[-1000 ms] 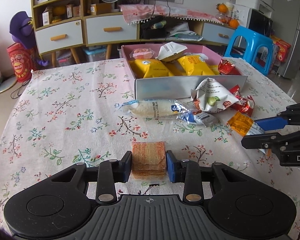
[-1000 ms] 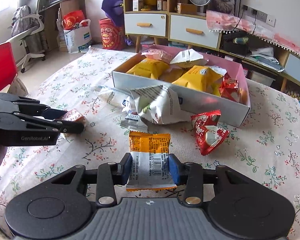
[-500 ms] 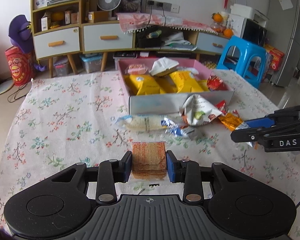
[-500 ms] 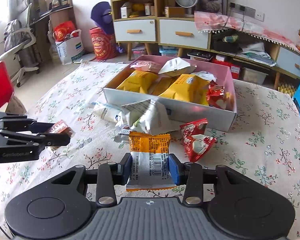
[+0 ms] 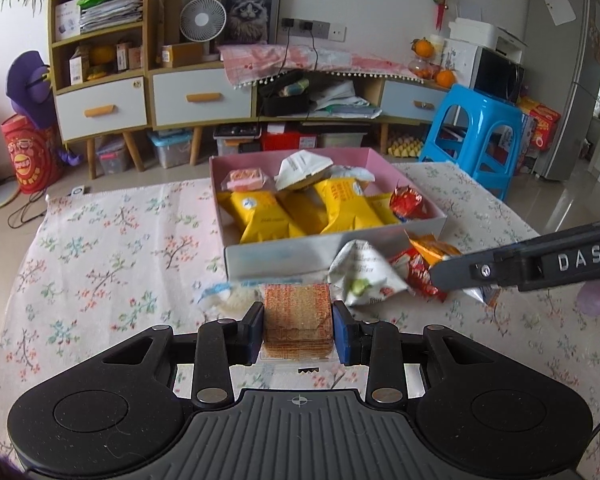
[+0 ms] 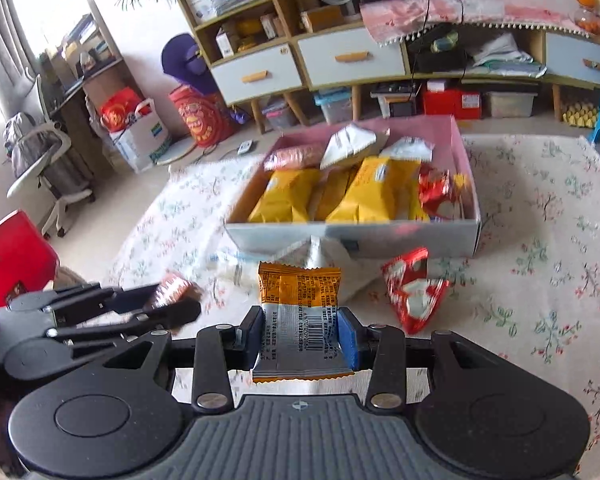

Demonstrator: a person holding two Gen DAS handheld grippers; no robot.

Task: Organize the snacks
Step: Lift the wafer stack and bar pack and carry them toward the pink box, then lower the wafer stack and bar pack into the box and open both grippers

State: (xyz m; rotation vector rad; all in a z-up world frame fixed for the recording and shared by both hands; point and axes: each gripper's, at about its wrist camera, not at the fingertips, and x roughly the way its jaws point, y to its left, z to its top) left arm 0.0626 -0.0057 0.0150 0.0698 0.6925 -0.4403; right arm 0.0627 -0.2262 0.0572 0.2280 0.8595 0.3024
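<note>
My left gripper (image 5: 298, 330) is shut on a square orange cracker packet (image 5: 298, 314) and holds it above the table. My right gripper (image 6: 303, 334) is shut on an orange-and-silver snack packet (image 6: 300, 312), also lifted. A pink-lined box (image 5: 324, 256) with yellow snack bags (image 5: 260, 216) stands ahead; it also shows in the right wrist view (image 6: 352, 236). On the table before the box lie a white crumpled bag (image 5: 360, 276), a red wrapper (image 6: 414, 292) and a clear rice-cake packet (image 5: 228, 298). The right gripper shows side-on in the left view (image 5: 440, 274), the left gripper in the right view (image 6: 184, 304).
The floral tablecloth (image 5: 100, 272) covers the table. Behind it stand drawer cabinets (image 5: 196, 96), a blue stool (image 5: 472, 136) and a fridge (image 5: 568, 80). A red chair (image 6: 16, 256) and an office chair (image 6: 56, 176) are at the left.
Both grippers have risen off the table with their packets and moved toward the box. The table and loose snacks now lie lower in both views.
</note>
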